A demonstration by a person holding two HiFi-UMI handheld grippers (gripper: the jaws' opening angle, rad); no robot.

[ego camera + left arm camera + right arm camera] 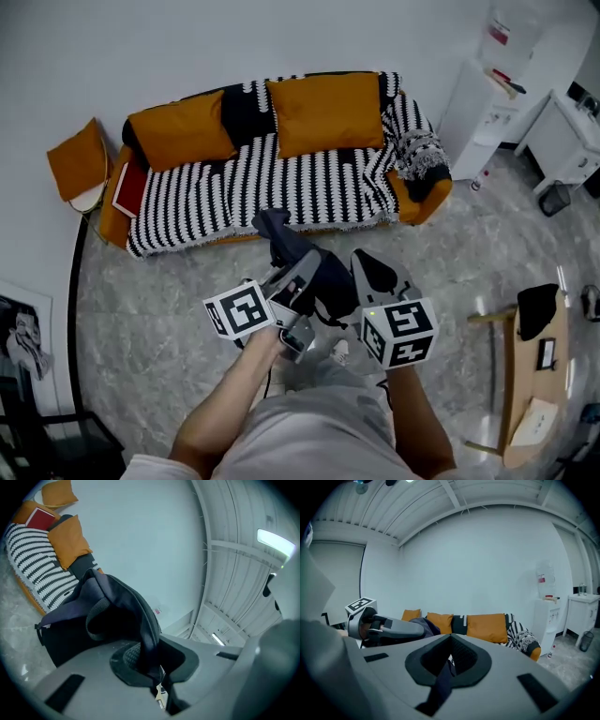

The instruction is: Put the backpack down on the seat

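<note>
A dark navy backpack [292,251] hangs in the air between my two grippers, over the grey floor a short way in front of the sofa [281,183]. In the left gripper view, my left gripper [151,662] is shut on one of its straps, and the bag's body [93,620] hangs just beyond the jaws. My right gripper [450,660] is shut on another dark strap [442,684] that runs down between its jaws. The sofa seat carries a black-and-white striped blanket and two orange cushions [323,111]. In the head view, the left gripper [305,274] and right gripper [370,274] stand close side by side.
A red book [131,187] lies at the sofa's left end, beside a loose orange cushion [80,159]. A white water dispenser [487,103] and a white unit [567,141] stand at the right. A wooden table [534,375] is near my right side.
</note>
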